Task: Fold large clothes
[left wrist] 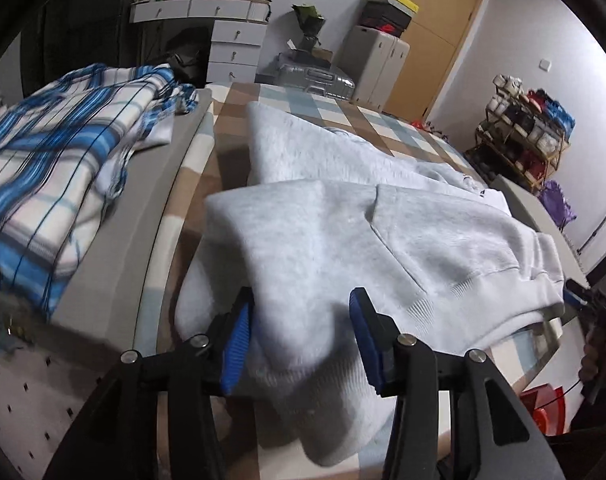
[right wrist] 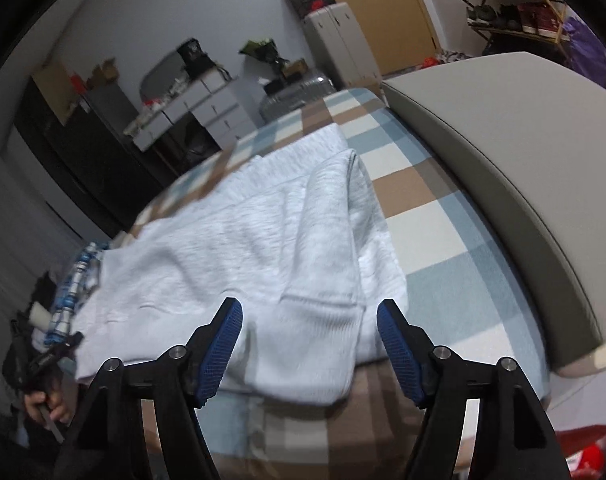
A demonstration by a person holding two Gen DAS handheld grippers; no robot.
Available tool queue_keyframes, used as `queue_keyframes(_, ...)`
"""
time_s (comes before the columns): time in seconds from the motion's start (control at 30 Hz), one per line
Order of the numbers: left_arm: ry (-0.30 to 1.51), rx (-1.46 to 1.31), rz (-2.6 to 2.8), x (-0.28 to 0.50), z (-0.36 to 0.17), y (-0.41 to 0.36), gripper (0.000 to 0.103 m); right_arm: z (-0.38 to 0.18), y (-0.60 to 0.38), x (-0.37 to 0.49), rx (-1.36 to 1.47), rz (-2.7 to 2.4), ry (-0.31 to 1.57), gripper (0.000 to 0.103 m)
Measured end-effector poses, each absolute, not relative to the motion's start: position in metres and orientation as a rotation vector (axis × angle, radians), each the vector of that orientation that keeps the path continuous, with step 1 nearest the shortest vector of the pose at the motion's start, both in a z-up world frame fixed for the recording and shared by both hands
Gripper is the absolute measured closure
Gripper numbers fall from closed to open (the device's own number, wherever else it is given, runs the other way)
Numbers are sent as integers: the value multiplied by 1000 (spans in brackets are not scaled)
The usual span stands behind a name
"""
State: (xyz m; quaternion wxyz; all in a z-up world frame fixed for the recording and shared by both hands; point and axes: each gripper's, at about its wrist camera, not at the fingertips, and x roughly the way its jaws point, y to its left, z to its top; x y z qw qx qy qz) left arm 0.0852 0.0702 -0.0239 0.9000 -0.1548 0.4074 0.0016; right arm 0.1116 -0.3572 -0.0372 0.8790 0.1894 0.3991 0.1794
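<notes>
Left hand-held gripper (left wrist: 301, 336): jaws parted, blue pads either side of a bunched ribbed edge of the hoodie (left wrist: 343, 232); the cloth sits between the pads, but whether they pinch it I cannot tell.
Plaid pile (left wrist: 59, 152): left of the left hand-held gripper, heaped on a grey ledge, not yet flattened.
Hoodie: straight ahead of both hand-held grippers, on the checked bed (left wrist: 303, 100); hem half doubled back over the body, pocket facing up.
Right hand-held gripper (right wrist: 310, 346): wide open, holding nothing; the pads straddle the hoodie's near corner (right wrist: 303, 344) without closing on it.
Bed edge: grey padded rail (right wrist: 503, 160) to the right of the right hand-held gripper.
Done: judging by the overlap, one lengthwise fold looks made.
Left: likely squaring the edges and a further fold; the plaid pile seems untouched.
</notes>
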Motion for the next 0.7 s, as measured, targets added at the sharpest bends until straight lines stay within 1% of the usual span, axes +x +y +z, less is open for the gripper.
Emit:
queue_keyframes(0.2,789,-400,-31,75,-16,70,61,-46,-368,105,567,469,803,32)
queue_keyframes(0.3,812,-392,-43,79,-21,67,61,-54,-368,106,627,495,792,32)
queue_keyframes(0.4,825,-409,-53,81,-26,67,61,-57,-355,111,615,498,815,32)
queue_keyframes(0.47,803,-419,-83,75,-22,66,61,-52,-342,115,567,508,828,32)
queue_keyframes(0.57,723,-409,-171,61,-6,60,60,-33,-329,109,531,615,726,32)
queue_keyframes(0.63,704,-378,-194,56,-3,57,54,-31,-328,110,488,583,714,31)
queue_keyframes(0.67,716,-370,-183,57,-6,57,49,-36,-330,114,491,544,750,30)
queue_keyframes(0.7,740,-366,-161,59,-11,57,49,-42,-333,116,503,516,780,30)
